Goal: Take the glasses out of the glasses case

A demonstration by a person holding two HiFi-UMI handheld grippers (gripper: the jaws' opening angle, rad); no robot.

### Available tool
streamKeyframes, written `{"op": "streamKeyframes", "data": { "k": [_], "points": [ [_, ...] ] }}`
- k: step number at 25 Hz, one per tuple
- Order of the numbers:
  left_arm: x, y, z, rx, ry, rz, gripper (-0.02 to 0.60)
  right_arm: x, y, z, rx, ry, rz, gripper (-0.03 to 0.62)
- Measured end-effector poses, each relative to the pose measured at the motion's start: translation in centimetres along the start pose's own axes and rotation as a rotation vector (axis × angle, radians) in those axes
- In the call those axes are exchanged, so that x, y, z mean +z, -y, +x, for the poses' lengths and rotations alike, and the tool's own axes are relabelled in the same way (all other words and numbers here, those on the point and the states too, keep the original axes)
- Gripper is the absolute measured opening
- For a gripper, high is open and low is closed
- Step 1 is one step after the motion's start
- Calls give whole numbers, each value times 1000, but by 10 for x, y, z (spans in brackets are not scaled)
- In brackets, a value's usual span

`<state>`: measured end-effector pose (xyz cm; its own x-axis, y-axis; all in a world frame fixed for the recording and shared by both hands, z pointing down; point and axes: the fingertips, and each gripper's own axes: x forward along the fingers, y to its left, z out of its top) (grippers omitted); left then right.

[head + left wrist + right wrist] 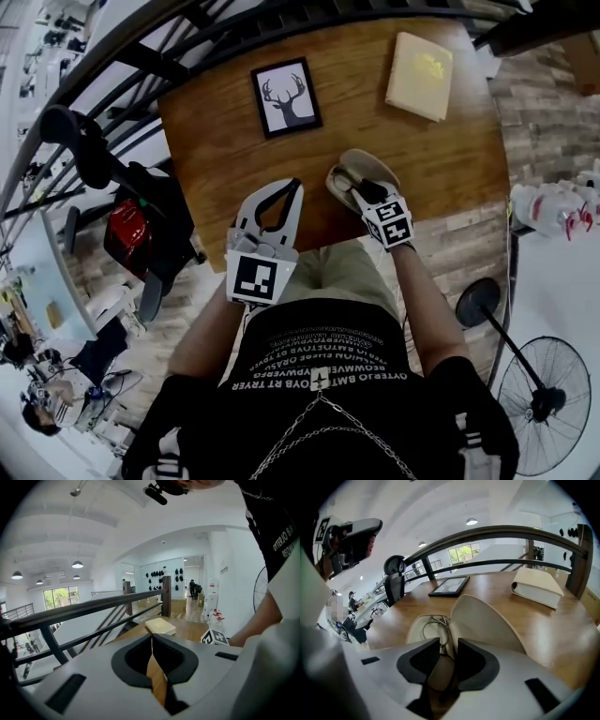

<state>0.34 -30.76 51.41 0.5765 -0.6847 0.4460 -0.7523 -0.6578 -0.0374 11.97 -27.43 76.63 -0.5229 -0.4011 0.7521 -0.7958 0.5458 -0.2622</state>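
Item 1, worktop (441,159): brown wood, lying under and ahead of both sets of fingers and carrying every other entry. Item 2, book (419,62): cream cover, lying flat, well beyond the right fingers and off to their right. Item 3, picture frame (286,97): black, with a stag's-head print, lying flat, well ahead of the left fingers. Item 4, left gripper (151,637): fingers clenched tip to tip on nothing, held above the near edge of the worktop, well apart from the case. Item 5, right gripper (449,643): pitched down into the case, fingers (419,660) released with a clear gap between them, neither pad seen pressing on anything. Item 6, glasses case (487,620): beige clamshell, open, with its lid raised just to the right of the right fingers and its tray directly under and ahead of them. Item 7, glasses (436,623): thin wire frame, lying folded in the tray, partly within the gap of the right fingers and partly just beyond their tips. Step in hand, as judged: reaching for the glasses, grasp not yet made, glasses not yet out. Next move, as judged: close the right fingers gently on the thin frame and lift it clear of the tray; the left fingers may need to steady the light case.
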Motion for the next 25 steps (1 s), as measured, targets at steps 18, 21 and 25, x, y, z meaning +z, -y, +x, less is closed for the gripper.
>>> {"op": "streamKeyframes", "data": {
  "k": [18,21,25],
  "points": [
    [7,-5,-37,8,29,-3,29,14,5,-23,-146,38,-67,28],
    [9,-5,-43,-1,32,-19,29,23,3,-37,-159,75,-47,28],
    [16,-11,-51,4,55,-35,29,41,0,-54,-172,123,-41,28]
  ]
}}
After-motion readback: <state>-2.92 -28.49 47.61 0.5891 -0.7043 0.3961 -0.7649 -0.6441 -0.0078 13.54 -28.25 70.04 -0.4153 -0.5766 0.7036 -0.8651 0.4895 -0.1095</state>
